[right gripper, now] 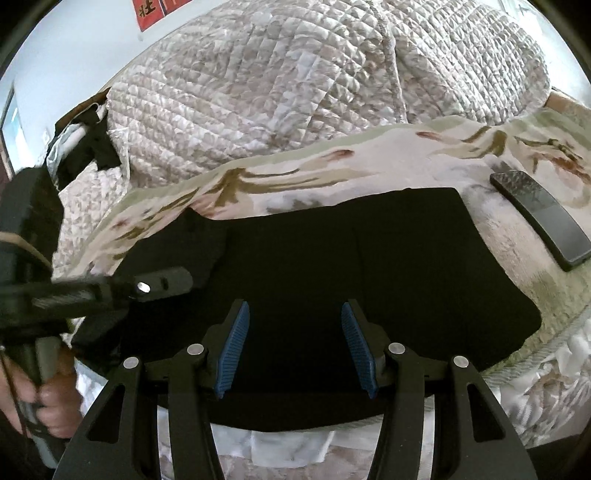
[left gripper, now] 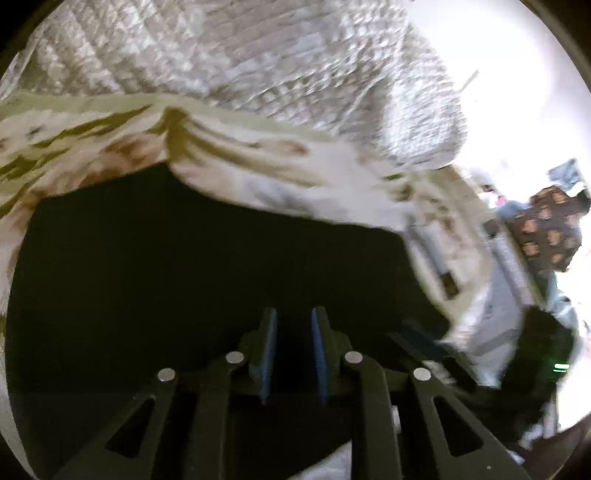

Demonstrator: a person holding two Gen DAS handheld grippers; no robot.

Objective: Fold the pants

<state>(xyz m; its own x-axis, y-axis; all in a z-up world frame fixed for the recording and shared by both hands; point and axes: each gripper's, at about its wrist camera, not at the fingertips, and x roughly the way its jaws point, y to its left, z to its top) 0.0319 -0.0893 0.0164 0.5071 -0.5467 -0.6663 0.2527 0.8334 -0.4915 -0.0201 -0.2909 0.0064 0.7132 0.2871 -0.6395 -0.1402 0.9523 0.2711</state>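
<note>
Claw, right (right gripper: 295, 347): blue pads spread wide, nothing between them, poised over the near-middle of the pants (right gripper: 332, 266). Claw, left (left gripper: 293, 354): pads set apart by a narrow gap, nothing seen pinched; that view is motion-blurred, so contact w/ cloth can't be told. Seen from the right wrist view, the left claw (right gripper: 162, 284) sits at the pants' left edge, person's hand (right gripper: 44, 402) on its handle. Pants: black, lying flat on the bed's floral blanket (right gripper: 258, 184) as a compact rectangle, near edge at the bed's front; looks already doubled at least once, judging by shape only. Step in hand (est.): next fold or final smoothing. To do well: take an edge w/ both claws at matching points, pinch all layers not just the top one, lift low, carry across evenly, lay edge on edge, press flat; black-on-black hides seams and layer lines, so check corners before closing. Surroundings: phone (right gripper: 543, 218), dark, on the blanket just beside the pants' right end, apart from them; quilted cover (right gripper: 277, 92) heaped behind; dark clothing (right gripper: 92, 144) at far left; red sign (right gripper: 147, 11) on wall. Obstructions: phone is in the way of a rightward fold or sweep; soft blanket may ruck under drag; quilt heap limits room beyond the far edge.
</note>
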